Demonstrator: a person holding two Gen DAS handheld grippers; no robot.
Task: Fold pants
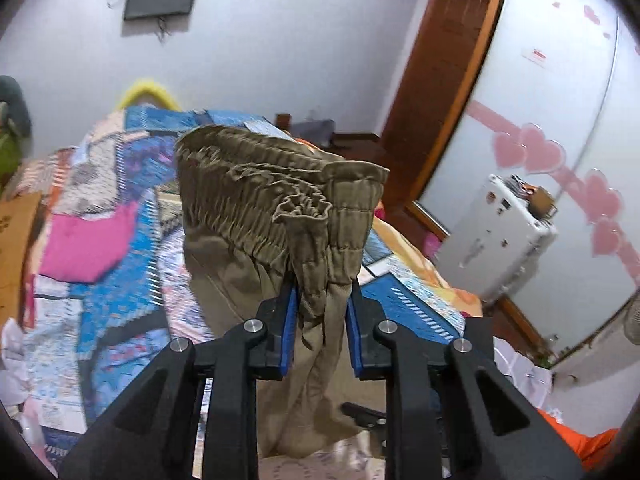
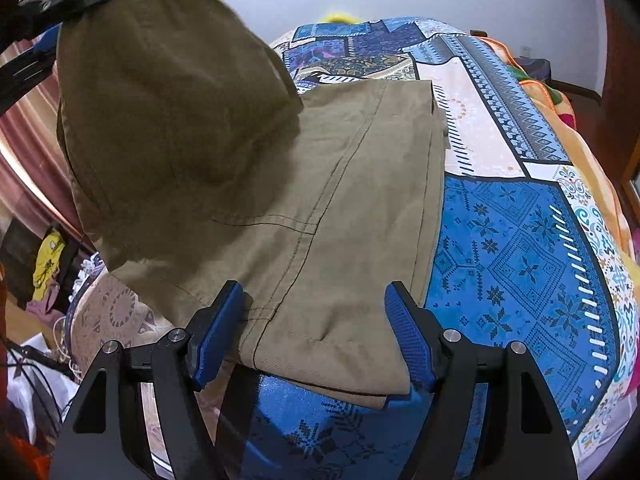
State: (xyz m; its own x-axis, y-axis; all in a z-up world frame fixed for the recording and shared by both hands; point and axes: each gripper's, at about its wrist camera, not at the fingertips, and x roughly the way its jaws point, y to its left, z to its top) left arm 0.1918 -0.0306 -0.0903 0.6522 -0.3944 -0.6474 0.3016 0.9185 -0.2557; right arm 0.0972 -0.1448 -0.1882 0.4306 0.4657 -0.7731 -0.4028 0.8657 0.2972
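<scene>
Bed (image 2: 520, 240) carries the khaki pants (image 2: 320, 200), legs flat toward its near edge, waist end lifted; soft, light, limp, so take hems or elastic band. Left gripper (image 1: 320, 300) fingers clamp the waistband (image 1: 280, 184); right gripper (image 2: 316, 336) fingers spread wide over the hem

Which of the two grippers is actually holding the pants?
The left gripper, shut on the pants near the waistband; the right gripper is open around the hem.

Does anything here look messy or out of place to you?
Mostly no. The pants lie partly flat on the bed, while the left gripper holds their bunched waistband up in the air. The right gripper is open around the hem.
</scene>
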